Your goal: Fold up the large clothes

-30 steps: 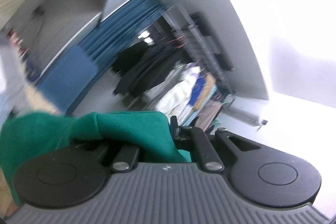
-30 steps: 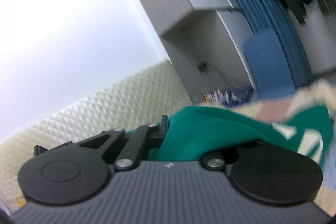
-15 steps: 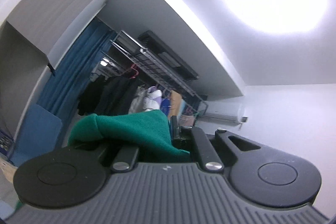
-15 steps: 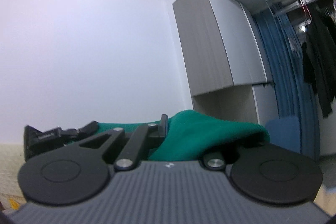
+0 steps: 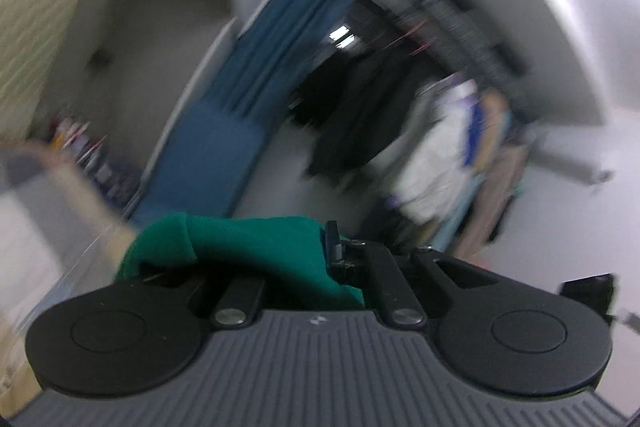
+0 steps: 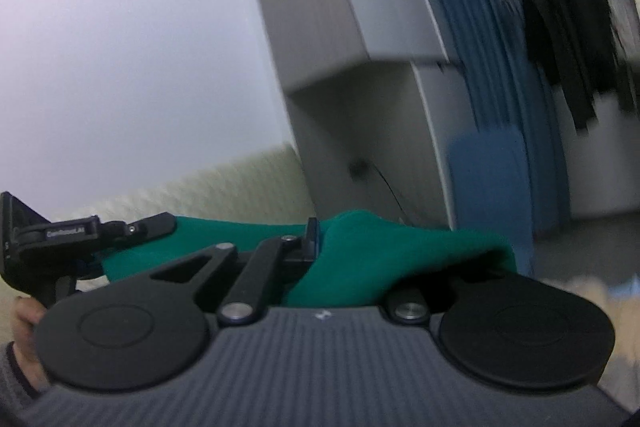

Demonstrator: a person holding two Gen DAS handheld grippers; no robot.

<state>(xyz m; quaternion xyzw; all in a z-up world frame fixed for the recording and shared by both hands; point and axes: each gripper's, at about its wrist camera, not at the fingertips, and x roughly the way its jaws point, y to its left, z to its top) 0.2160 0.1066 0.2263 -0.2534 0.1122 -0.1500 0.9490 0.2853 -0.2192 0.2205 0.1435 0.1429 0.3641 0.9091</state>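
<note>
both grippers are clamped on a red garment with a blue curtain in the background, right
Not quite: the garment is green, not red, as both wrist views show. The rest holds: the left gripper and the right gripper each have their jaws shut on the fabric, and the blue curtain hangs in the background.

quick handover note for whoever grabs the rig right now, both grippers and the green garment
Left hand-held gripper: shut on the green garment, cloth bunched over its fingers.
Right hand-held gripper: shut on the same green garment; in its view the cloth runs across to the left one.
Both are held up, facing the blue curtain and hanging clothes.
Done: garment picked up by two points.
Left: no fold is visible; lay it flat and fold it. The laying surface is out of view.
</note>
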